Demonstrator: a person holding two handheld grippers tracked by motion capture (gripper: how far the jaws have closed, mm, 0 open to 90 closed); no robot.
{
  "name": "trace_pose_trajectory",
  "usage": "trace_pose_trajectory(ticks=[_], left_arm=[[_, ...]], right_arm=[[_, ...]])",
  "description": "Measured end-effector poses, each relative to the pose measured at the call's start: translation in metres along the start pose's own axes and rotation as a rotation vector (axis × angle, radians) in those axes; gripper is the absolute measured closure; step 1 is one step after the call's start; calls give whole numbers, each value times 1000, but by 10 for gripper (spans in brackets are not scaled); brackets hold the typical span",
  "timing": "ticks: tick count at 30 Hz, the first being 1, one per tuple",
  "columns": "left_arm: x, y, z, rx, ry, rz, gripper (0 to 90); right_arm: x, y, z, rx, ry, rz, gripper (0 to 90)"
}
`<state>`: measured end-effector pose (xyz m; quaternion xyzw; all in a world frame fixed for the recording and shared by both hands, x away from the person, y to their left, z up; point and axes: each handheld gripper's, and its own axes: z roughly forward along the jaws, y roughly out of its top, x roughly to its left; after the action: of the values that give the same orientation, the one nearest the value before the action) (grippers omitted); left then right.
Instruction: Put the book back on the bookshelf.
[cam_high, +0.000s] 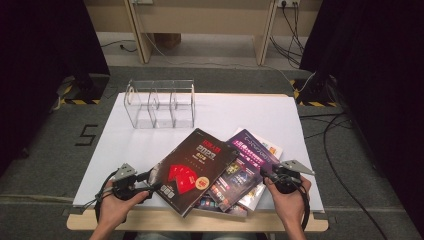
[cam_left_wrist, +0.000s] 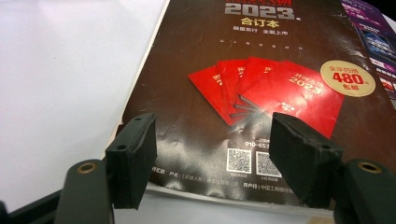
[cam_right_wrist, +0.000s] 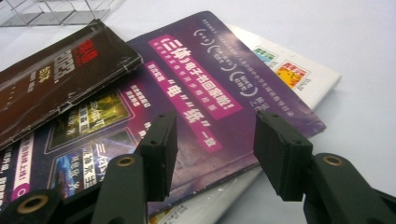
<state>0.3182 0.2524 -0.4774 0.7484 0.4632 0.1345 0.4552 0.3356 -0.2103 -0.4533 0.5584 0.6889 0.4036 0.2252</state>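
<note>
Left gripper (cam_high: 150, 187): held in the person's left hand (cam_high: 116, 204) at the near left edge of the table; jaws spread, nothing pinched. In the left gripper view the two black pads (cam_left_wrist: 133, 158) stand either side of the dark magazine's near edge, apart from it.
Right gripper (cam_high: 266, 174): held in the person's right hand (cam_high: 287, 200) at the near right; jaws spread wide, gripping nothing. In the right gripper view the pads (cam_right_wrist: 161, 151) hover over the near edge of the purple magazine.
Dark magazine (cam_high: 195, 167): topmost of the pile, lying flat and askew near the table's front, between the two grippers; brown-black cover with "2023", a fan of red booklets, a round gold "480" badge and two QR codes.
Purple magazine (cam_high: 247, 167): directly beneath the dark one, its right part exposed; purple cover with pink text bands and small pictures.
White magazine (cam_high: 272, 149): lowest of the pile, showing past the purple one's far and right edges; small coloured squares on its cover.
Clear acrylic rack (cam_high: 159, 103): upright on the far left part of the table, several compartments, well apart from the pile.
White table (cam_high: 240, 112): bears everything above.
Floor marking "5" (cam_high: 86, 135): black, on the grey carpet left of the table.
</note>
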Motion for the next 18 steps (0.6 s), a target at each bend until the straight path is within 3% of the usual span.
trace_pose_trajectory(ticks=[3,4,5,10,18], left_arm=[[-4,1,0,0,-2,7,339],[-12,3,-1,-3,-19,31,343],[-12,3,-1,-3,-19,31,345],[-35,11,5,16,-56,107,346],[-46,19,14,52,-73,137,346]], right_arm=[[2,1,1,6,9,-3,507],[3,2,3,11,20,0,507],[3,2,3,11,20,0,507],[7,5,7,30,29,10,505],[12,9,14,39,33,0,505]])
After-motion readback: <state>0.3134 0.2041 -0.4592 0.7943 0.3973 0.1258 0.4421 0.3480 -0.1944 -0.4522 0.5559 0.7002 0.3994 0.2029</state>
